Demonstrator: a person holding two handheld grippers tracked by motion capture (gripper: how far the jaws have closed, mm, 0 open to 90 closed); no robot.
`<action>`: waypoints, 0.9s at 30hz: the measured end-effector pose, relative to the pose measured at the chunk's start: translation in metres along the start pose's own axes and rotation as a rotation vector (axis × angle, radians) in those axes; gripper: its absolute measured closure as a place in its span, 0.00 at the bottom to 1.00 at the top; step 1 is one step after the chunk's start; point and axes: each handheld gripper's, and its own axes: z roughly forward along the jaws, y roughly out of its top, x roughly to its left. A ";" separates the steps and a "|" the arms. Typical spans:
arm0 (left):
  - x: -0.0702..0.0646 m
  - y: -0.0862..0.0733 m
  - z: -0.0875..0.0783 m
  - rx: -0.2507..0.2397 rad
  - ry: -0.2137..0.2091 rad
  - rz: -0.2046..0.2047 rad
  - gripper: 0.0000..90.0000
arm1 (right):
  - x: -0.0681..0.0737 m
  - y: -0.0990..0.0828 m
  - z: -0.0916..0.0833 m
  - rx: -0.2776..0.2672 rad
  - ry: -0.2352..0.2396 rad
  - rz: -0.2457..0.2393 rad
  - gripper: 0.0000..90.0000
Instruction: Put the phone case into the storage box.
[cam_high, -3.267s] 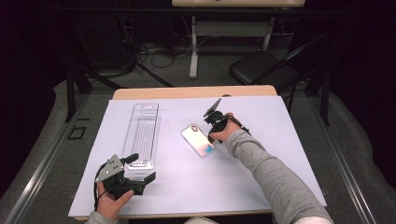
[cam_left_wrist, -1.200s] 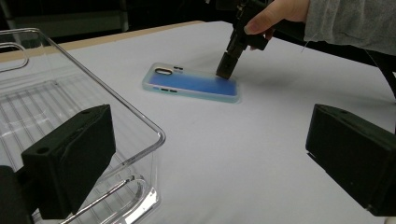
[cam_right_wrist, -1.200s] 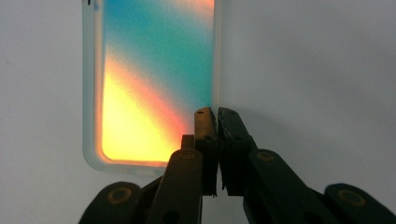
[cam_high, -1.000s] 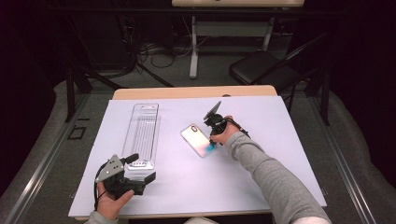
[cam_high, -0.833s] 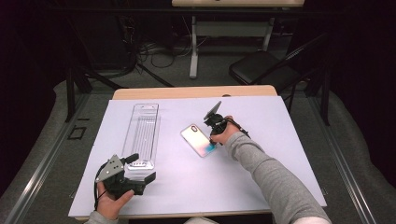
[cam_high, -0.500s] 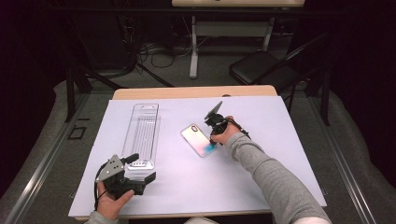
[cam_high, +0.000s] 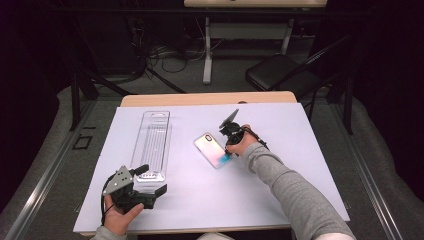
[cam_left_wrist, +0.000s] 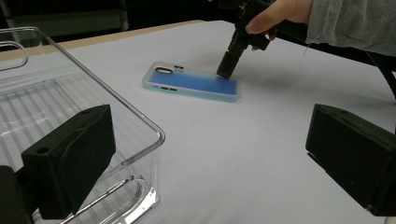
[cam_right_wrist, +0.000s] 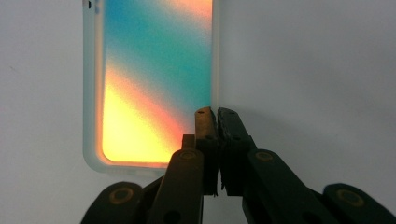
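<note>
The far short end of the iridescent, clear-rimmed phone case (cam_right_wrist: 154, 79) is cut off at the top of the right gripper view, so only its near end and long edge can be read there. The right gripper (cam_right_wrist: 215, 114) is seen with its two black jaws pressed together, tips down at the case's long edge near one corner. Whether the thin rim is actually pinched between them, or the closed tips are merely set against it, cannot be made out. In the left gripper view the same tool (cam_left_wrist: 229, 70) is shown tilted, its tip resting on the end of the case (cam_left_wrist: 191, 84) away from the camera cut-out, and much of the holding hand (cam_left_wrist: 280, 11) is cut off by the top of that picture.

The case (cam_high: 214, 149) is laid flat on the white table sheet (cam_high: 280, 190), just right of the long clear plastic tray (cam_high: 151, 145), apart from it.

The tray's ribbed floor is seen bare through its walls; nothing is seen inside it. Its near end (cam_left_wrist: 116, 140) is partly masked by the left gripper's own jaw.

The left gripper (cam_high: 147, 181) is held at the tray's near end, jaws spread wide: one jaw is set over the tray's near corner, the other out over the sheet on the case's side, and nothing is gripped.
</note>
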 end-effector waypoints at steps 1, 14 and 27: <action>0.000 0.000 0.000 0.000 -0.003 0.000 0.02 | 0.000 0.000 0.000 0.000 0.000 0.000 0.98; 0.000 0.000 0.000 0.001 0.000 0.000 0.02 | 0.003 -0.005 0.000 -0.066 0.010 0.024 0.98; 0.000 0.000 0.000 -0.004 -0.003 -0.008 0.02 | 0.009 -0.009 -0.011 -0.104 -0.001 -0.011 0.98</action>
